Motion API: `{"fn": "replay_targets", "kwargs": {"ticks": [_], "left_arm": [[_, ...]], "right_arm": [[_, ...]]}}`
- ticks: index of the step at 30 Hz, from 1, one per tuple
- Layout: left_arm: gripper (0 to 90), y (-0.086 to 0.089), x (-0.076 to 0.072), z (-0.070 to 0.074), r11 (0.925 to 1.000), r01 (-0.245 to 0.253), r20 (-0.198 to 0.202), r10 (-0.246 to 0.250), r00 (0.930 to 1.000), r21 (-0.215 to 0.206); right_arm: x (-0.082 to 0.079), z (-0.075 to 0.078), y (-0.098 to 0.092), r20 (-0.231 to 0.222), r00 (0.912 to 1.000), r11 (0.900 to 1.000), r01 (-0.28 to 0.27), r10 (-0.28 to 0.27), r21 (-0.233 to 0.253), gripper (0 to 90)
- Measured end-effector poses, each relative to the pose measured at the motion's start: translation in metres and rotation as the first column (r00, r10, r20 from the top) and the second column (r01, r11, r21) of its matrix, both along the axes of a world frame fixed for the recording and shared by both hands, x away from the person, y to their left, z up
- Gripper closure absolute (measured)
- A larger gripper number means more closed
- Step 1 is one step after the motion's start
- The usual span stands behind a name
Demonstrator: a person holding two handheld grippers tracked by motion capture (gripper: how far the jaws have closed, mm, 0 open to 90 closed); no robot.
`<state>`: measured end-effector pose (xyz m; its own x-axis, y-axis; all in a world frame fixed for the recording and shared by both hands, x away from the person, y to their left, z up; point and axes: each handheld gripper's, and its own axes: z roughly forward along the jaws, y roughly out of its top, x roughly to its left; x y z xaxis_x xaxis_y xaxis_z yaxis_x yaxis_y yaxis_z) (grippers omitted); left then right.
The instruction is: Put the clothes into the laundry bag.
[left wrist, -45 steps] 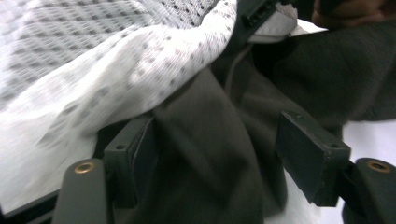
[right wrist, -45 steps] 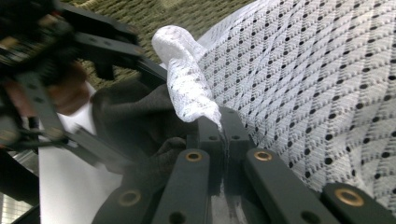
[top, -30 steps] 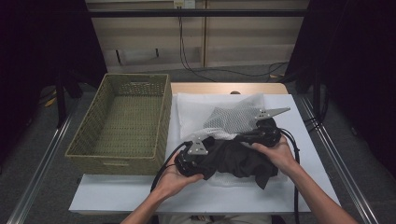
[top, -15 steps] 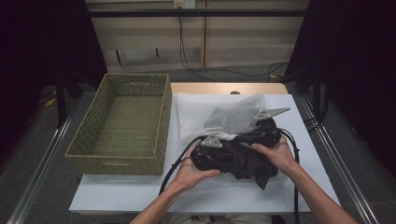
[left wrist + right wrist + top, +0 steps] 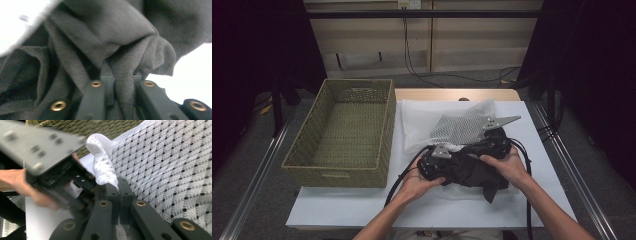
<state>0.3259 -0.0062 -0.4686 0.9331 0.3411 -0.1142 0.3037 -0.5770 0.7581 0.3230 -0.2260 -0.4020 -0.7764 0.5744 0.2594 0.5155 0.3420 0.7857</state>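
A dark grey garment (image 5: 472,172) lies bunched on the white table in front of a white mesh bag (image 5: 452,125). My left gripper (image 5: 447,162) is pressed into the garment's left side, and in the left gripper view the left gripper (image 5: 122,80) is shut on a fold of the dark cloth (image 5: 110,40). My right gripper (image 5: 479,145) sits at the bag's near edge above the garment. In the right gripper view the right gripper (image 5: 120,188) is shut on a bunched edge of the mesh bag (image 5: 170,165). Both hands are close together.
A woven olive basket (image 5: 384,125) stands with nothing in it at the left, touching the table's left part. The white table cover (image 5: 362,205) is bare in front of it. Cables (image 5: 527,165) trail from the grippers toward the person. Dark floor and rails flank the table.
My left hand and gripper have moved right and slightly away from the person, closing in on the right gripper. The garment is bunched more tightly between them. The right gripper has barely shifted.
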Motion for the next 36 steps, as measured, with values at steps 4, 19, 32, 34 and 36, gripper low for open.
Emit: {"fn": "replay_targets", "kwargs": {"ticks": [4,19,32,34,36], "left_arm": [[84.0,-0.004,0.003,0.010,0.9994,-0.015,0.010,0.015,0.9998,-0.031],[85.2,-0.009,0.033,0.035,0.9800,-0.154,0.078,0.165,0.9833,-0.126],[84.5,-0.015,0.055,0.007,0.9750,-0.213,0.088,0.218,0.9719,-0.061],[84.1,-0.015,0.053,-0.002,0.9740,-0.220,0.077,0.224,0.9716,-0.053],[83.8,-0.012,0.053,-0.005,0.9707,-0.229,0.057,0.233,0.9708,-0.072]], "right_arm": [[-0.002,0.003,0.004,0.000,0.9999,1.000,-0.014,0.014,0.013,89.6],[-0.010,0.020,0.009,0.013,0.9986,0.997,-0.051,0.051,0.065,89.7],[0.002,-0.004,0.001,-0.051,0.9985,1.000,-0.015,0.017,0.026,89.7],[0.003,-0.008,0.001,-0.060,0.9980,1.000,-0.020,0.022,0.019,89.6],[0.002,-0.010,0.002,-0.060,0.9979,1.000,-0.026,0.027,0.006,89.6]]}}
